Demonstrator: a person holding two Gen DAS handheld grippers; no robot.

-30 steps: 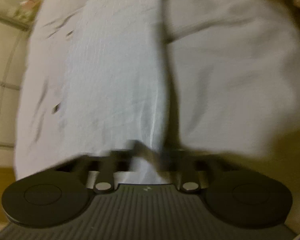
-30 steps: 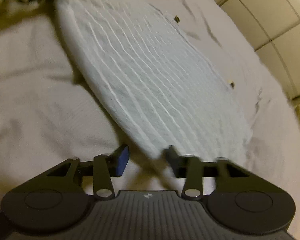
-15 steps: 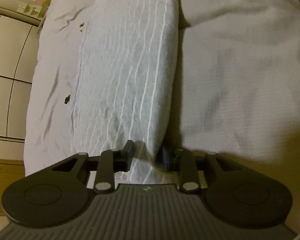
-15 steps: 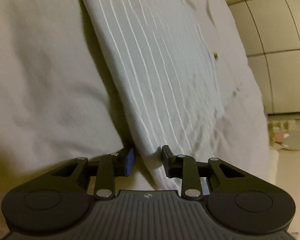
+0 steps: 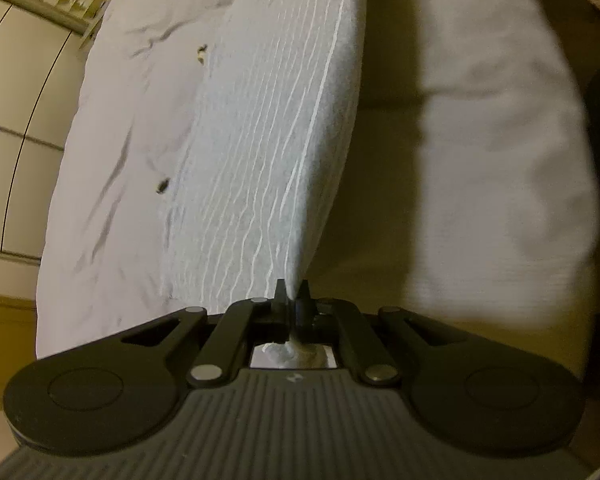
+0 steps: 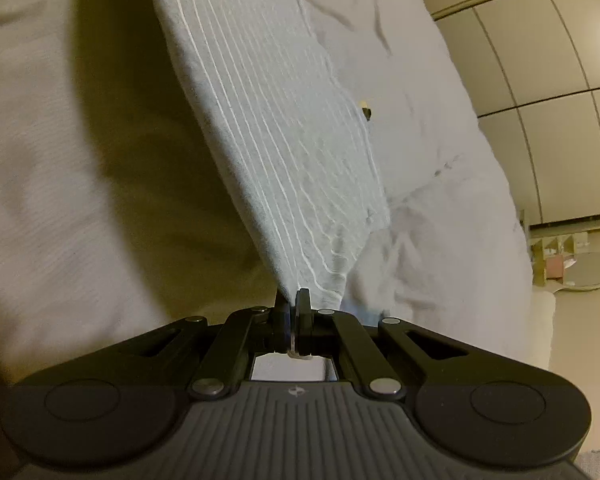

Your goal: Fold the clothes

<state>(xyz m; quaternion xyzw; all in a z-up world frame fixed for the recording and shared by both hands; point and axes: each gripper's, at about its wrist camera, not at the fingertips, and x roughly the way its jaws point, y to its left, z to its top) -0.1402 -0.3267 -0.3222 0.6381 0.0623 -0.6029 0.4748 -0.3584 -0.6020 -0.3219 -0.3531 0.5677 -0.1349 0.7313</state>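
Note:
A pale grey garment with thin white stripes stretches away from both cameras, its held edge lifted off the bed. My left gripper is shut on one end of that folded edge, a bunch of cloth pinched between its black fingers. The same striped garment fills the middle of the right wrist view, where my right gripper is shut on its other end. Small dark buttons show along the plain part beside the stripes. A dark shadow lies on the bed under the lifted edge.
A white bedcover spreads beneath the garment in both views. Cream wardrobe doors stand to the right in the right wrist view. A round mirror tray and small boxes sit low near them. The bed's edge falls away at left.
Both grippers went from open around the garment's folded edge to shut on it. The edge has risen off the bed, leaving a wider shadow below.

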